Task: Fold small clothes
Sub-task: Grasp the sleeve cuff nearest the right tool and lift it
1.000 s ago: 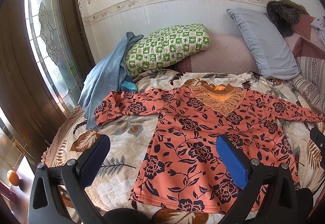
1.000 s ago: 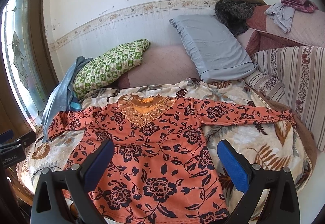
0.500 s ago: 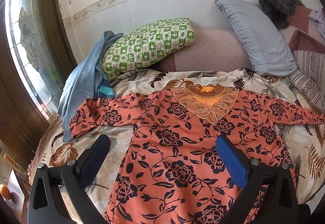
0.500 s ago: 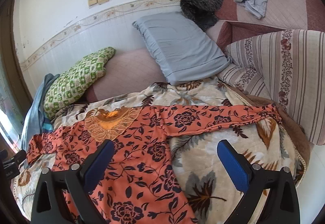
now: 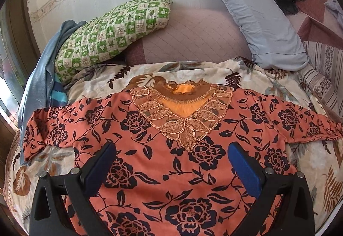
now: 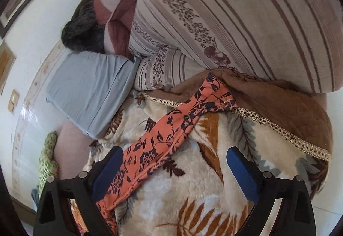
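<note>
Lying flat under left gripper (image 5: 171, 156), orange floral blouse (image 5: 163, 163), jaws spread

Left tongs (image 5: 171, 159): jaws spread wide, blue pads (image 5: 103, 166) facing each other, nothing between them, black finger frames low in its wrist view. Right tongs (image 6: 174, 163): likewise spread wide, gripping nothing, blue pads (image 6: 242, 174) angled inward, black frames low in its own view.

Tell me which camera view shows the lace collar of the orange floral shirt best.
The left wrist view: the lace collar lies whole and unblocked, above the open left gripper. The right wrist view shows only one sleeve, no collar.
</note>
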Tool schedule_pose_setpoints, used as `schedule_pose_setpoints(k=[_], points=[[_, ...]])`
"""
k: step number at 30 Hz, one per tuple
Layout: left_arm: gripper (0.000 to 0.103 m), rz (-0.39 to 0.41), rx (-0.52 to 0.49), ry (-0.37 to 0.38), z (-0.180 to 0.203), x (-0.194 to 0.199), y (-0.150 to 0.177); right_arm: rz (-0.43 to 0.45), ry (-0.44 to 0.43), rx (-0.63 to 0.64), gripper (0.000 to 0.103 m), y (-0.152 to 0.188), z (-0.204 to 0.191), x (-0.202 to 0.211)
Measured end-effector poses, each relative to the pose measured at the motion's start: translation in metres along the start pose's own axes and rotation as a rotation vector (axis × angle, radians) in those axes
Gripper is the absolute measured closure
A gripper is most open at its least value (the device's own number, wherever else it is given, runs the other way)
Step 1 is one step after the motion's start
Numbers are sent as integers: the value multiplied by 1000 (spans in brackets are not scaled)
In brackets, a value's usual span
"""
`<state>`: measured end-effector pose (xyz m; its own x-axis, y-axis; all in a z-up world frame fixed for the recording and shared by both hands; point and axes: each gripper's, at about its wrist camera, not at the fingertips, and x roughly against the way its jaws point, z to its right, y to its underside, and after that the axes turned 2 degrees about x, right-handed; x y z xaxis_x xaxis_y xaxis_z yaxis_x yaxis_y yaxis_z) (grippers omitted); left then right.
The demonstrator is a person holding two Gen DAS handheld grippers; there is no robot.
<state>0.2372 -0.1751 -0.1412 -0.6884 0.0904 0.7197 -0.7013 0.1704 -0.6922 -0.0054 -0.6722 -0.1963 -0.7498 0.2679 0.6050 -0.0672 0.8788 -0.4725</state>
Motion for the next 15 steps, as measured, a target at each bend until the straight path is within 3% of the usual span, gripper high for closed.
schedule_pose_setpoints(k=[3,5,8,10,12,14,15], points=[[0,-55,19,-21,-9,-23,5,-54,-66,-146,22,-12,16,-33],[0,-84,27,-33,-17,-34,8,-65,-90,-228,26,-14,24,-53],[0,-93,36,-52,-28,-41,9,-94,-127,-273,40,-12,23,-78],[0,-91,48,-51,-33,-41,8,-110,-75,-275,45,-11,21,-93],[0,-83,51,-46,-35,-39,7,-107,-32,-287,59,-11,23,-102],[0,-77,39,-43,-37,-37,7,-100,23,-289,66,-13,23,-108],[0,-77,33,-41,-38,-37,6,-99,46,-293,76,-13,22,-111]])
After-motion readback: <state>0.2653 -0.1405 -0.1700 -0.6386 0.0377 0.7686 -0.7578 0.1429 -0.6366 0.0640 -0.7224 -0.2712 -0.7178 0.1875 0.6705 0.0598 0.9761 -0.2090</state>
